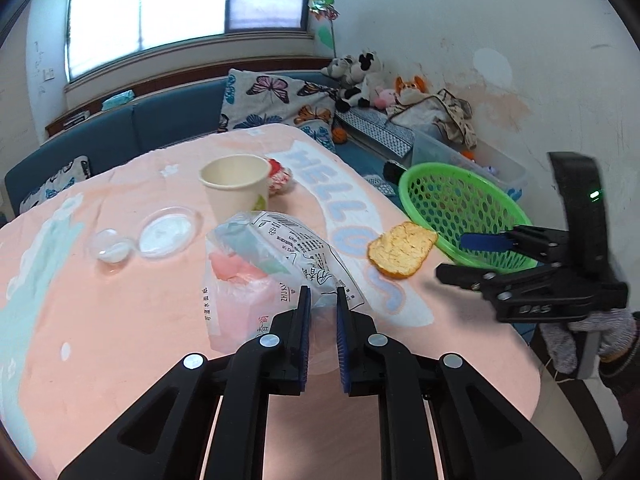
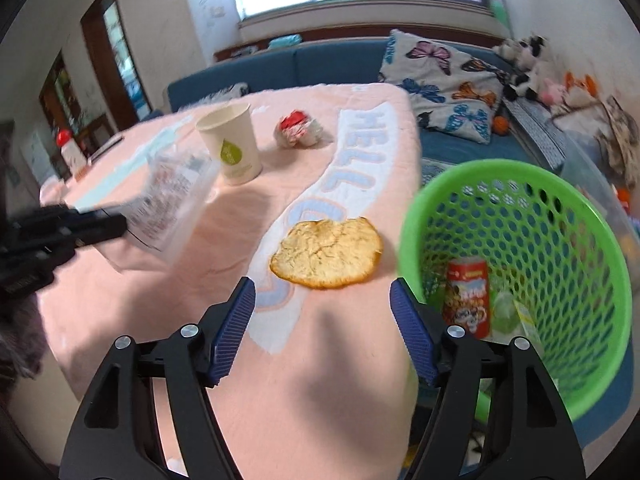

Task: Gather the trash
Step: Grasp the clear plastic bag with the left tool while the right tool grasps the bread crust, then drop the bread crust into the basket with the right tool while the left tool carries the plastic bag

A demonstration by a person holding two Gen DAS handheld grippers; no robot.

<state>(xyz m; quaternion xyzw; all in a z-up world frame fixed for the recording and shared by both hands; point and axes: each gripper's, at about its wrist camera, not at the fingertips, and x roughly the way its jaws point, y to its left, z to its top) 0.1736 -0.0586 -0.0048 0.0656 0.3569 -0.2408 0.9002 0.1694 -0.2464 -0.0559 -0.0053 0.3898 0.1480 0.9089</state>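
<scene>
Desk [image 1: 120,300] under both. Green basket [image 2: 516,208] just right of right hand-held gripper [image 2: 322,312], can [image 2: 468,296] inside. Left hand-held gripper [image 1: 323,304] pinched on plastic wrapper [image 1: 272,256]. Cup [image 1: 236,188] beyond it. Right one open, empty; peel [image 2: 326,252] just ahead.

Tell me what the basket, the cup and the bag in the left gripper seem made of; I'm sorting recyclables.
Green basket: looks like moulded plastic, glossy, with regular holes. Cup: apparently paper, matte cream with a rolled rim. Bag: thin plastic film, translucent and crinkled, pinched by the left gripper.
</scene>
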